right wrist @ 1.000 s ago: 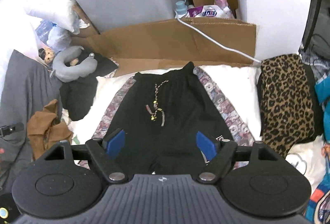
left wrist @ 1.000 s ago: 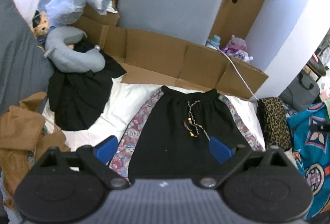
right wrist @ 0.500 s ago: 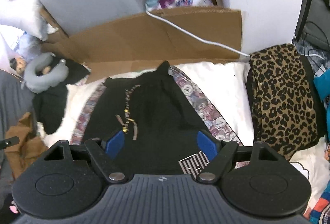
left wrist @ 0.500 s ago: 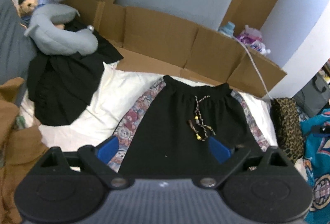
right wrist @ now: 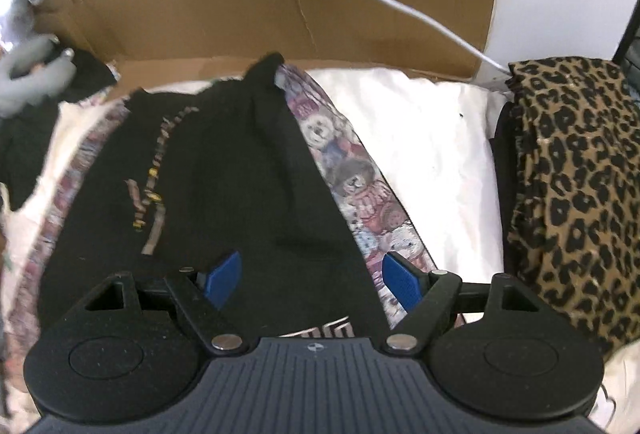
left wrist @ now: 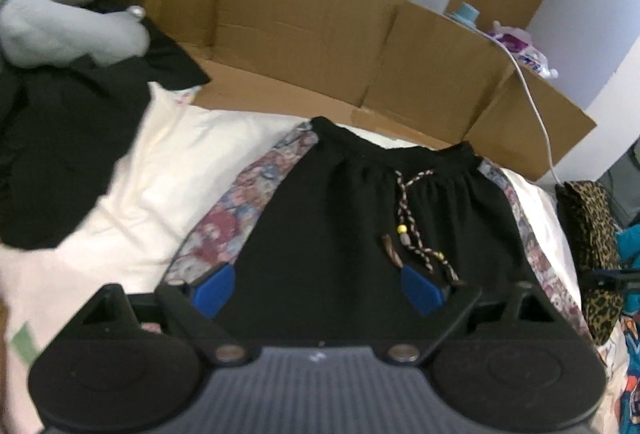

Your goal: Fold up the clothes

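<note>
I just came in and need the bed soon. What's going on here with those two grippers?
A person is holding a gripper in each hand over black shorts laid flat on a white sheet, about to fold them. The left gripper is above the shorts near the drawstring, its jaws closing with nothing pinched between them. The right gripper stands open over the shorts' patterned side stripe. No fold has been made yet. Other clothes lie around, including a leopard-print piece.

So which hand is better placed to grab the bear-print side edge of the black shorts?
Probably right: the right gripper straddles the shorts' bear-print stripe; both grippers hold nothing.
</note>
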### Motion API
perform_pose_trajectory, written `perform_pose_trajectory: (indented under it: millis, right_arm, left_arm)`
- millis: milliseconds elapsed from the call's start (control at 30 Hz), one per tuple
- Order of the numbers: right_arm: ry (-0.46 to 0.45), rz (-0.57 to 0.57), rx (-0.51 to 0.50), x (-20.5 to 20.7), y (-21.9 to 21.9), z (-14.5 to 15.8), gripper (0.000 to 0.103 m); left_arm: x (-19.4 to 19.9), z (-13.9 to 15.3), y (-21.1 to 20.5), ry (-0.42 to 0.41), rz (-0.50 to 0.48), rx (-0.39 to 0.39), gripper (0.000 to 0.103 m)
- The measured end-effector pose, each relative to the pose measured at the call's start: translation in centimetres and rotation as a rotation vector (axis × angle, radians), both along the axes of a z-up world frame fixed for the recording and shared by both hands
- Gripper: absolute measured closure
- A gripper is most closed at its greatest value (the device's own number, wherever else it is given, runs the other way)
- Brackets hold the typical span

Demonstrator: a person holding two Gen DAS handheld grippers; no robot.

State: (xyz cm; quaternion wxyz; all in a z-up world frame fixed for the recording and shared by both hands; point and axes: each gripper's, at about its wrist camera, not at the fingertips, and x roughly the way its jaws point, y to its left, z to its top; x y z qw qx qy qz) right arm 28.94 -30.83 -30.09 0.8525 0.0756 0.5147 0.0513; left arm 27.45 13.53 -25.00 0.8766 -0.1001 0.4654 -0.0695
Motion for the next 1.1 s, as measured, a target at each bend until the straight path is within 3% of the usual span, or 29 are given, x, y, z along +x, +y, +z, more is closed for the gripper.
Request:
perform_pose_trajectory:
  millis: [67,133,300,367,433,533,733,800,867,967,1100]
  right_arm:
    - [0.001,0.003,0.002,0.7,-0.2,-1.7,0.028]
    - [0.01,0.027,0.012,1.4,-0.1,-3.0,0.04]
    - [-0.046,0.107,-0.016,2.9,1.5,-4.4,0.044]
    - [-0.059,0.099,-0.013,3.7,1.8,-4.8,0.049]
    - [-0.053,0.072,-0.009,4.9,1.2,-5.7,0.061]
    - [-0.035,0.016,0.011,6.4,0.0,-7.1,0.066]
    - [-0.006,-0.016,-0.029,7.2,-1.4,-9.3,0.084]
    - [-0.006,-0.013,-0.044,7.0,-1.8,-9.6,0.084]
    - [-0.006,-0.025,-0.072,6.9,-2.4,-9.6,0.086]
    - [0.002,-0.073,-0.123,6.8,-3.2,-9.4,0.097]
    - [-0.036,-0.038,-0.115,6.5,-2.5,-7.8,0.095]
  left_arm:
    - [0.8,-1.3,-0.1,-0.009,-0.022,0.003,0.011]
    - [1.5,-2.4,-0.2,-0.014,-0.031,0.004,0.011]
    - [3.6,-4.8,-0.2,-0.026,-0.065,0.024,0.015]
    - [4.5,-5.8,0.0,-0.024,-0.073,0.032,0.023]
    - [5.3,-6.8,0.2,-0.022,-0.084,0.037,0.024]
    - [6.6,-8.0,0.8,-0.016,-0.087,0.046,0.026]
    - [8.1,-10.2,2.5,0.019,0.0,0.051,0.034]
    - [8.3,-10.9,3.3,0.039,0.03,0.061,0.041]
    - [8.5,-11.4,4.5,0.053,0.066,0.064,0.063]
    - [8.6,-11.7,5.9,0.066,0.11,0.066,0.086]
    - [7.8,-10.0,6.1,0.028,0.106,0.046,0.079]
